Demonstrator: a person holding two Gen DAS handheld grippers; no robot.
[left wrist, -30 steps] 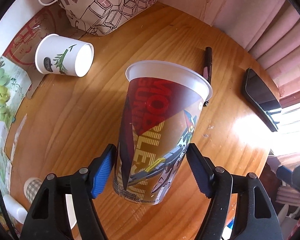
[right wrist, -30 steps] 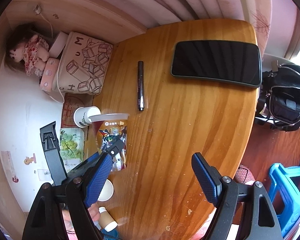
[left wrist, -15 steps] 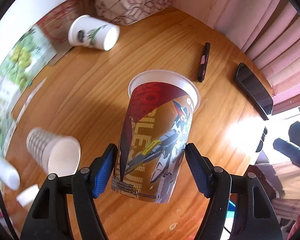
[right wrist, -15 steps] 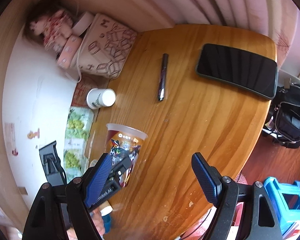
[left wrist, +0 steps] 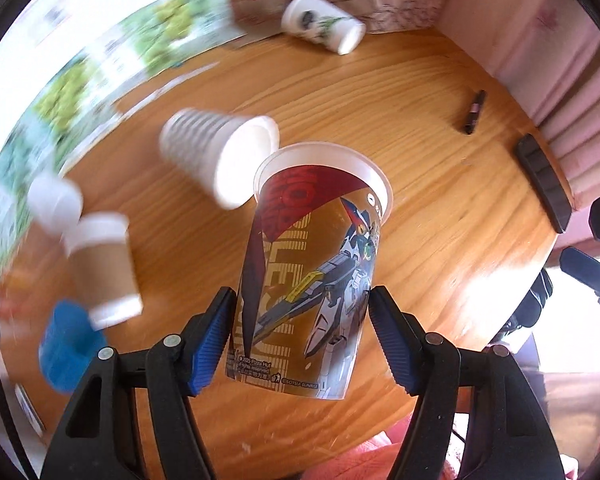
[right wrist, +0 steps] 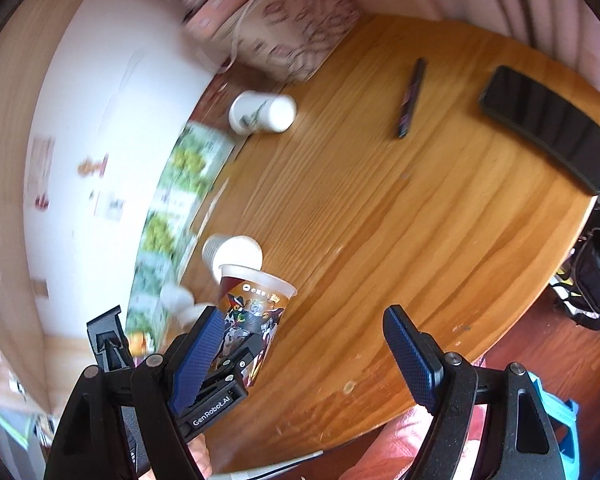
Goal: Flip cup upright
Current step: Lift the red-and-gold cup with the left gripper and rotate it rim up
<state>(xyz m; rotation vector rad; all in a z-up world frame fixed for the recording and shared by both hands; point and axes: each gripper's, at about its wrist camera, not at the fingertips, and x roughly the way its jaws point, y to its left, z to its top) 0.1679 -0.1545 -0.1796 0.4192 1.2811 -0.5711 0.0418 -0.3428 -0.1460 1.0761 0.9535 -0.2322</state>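
Cup (left wrist: pixel 312 272) with robot print sits clamped low on its wall between the left gripper (left wrist: pixel 300 332) pads, rim uppermost, held above the wooden table (left wrist: pixel 440 184) — thin plastic, judged light, slick and easily crushed, so mid-wall hold is safest. Right gripper (right wrist: pixel 312 352) hangs apart, fingers spread, empty. Other cups lie tipped nearby.

Gold-and-red printed cup (left wrist: pixel 308 268) with white robot figure and white rim at centre. Grey-striped white paper cup (left wrist: pixel 216 156) at ten o'clock; brown-sleeved white cup (left wrist: pixel 104 264) at nine. Honey-brown wood-grain surface (left wrist: pixel 440 208). Black phone (right wrist: pixel 548 128).
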